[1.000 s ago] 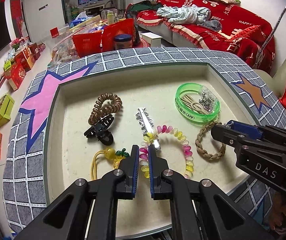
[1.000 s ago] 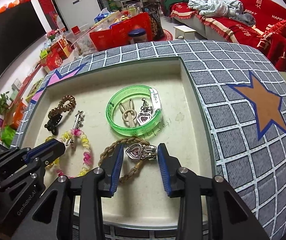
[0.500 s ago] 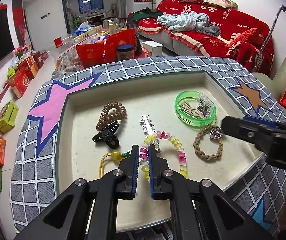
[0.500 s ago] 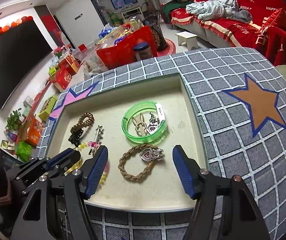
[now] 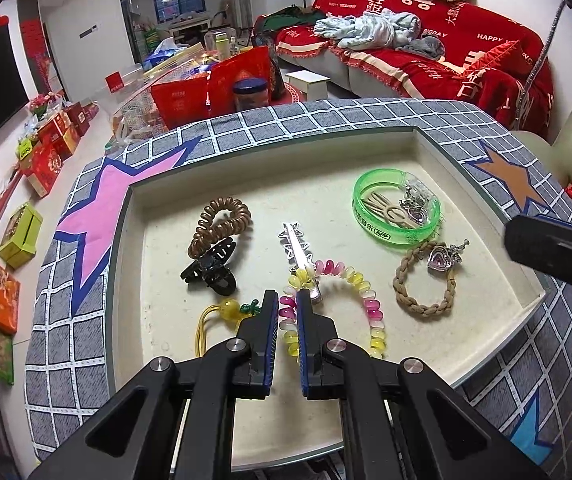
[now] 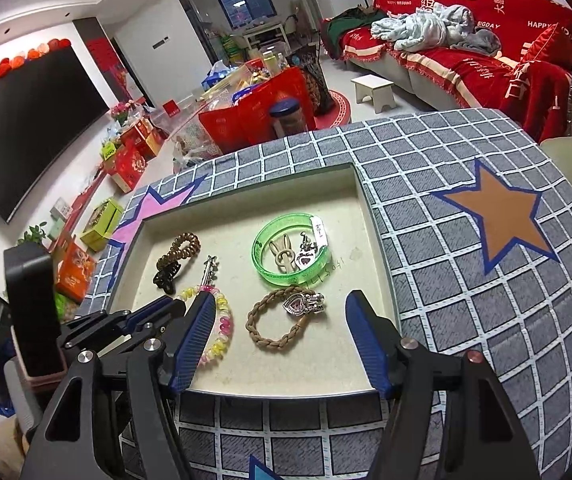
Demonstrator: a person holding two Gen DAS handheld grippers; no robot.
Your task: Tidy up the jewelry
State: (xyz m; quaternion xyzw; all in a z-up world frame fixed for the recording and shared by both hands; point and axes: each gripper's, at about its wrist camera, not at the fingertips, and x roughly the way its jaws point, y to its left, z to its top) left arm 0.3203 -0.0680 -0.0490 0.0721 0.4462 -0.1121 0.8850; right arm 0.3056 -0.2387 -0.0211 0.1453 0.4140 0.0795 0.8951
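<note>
Readable text from my two cams: green bangle [image 5: 396,210], right of centre in my left view, has Chinese characters then "APP" in a white box on its outer wall. Red sofa cover [image 5: 482,40], upper right, reads "HAPPY", "BIGDAY" and "HAPPY WEDDING" plus large Chinese characters; same "BIGDAY" and "HAPP" show in my right view. Faint handwriting on the tray floor [image 6: 326,344] beside the bangle, unreadable.

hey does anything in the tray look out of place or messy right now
Mostly the heart charm: it lies on top of the braided hair tie instead of inside the green bangle, where a similar heart charm and a beige clip sit. The star hair clip also overlaps the pastel spiral hair tie.
</note>
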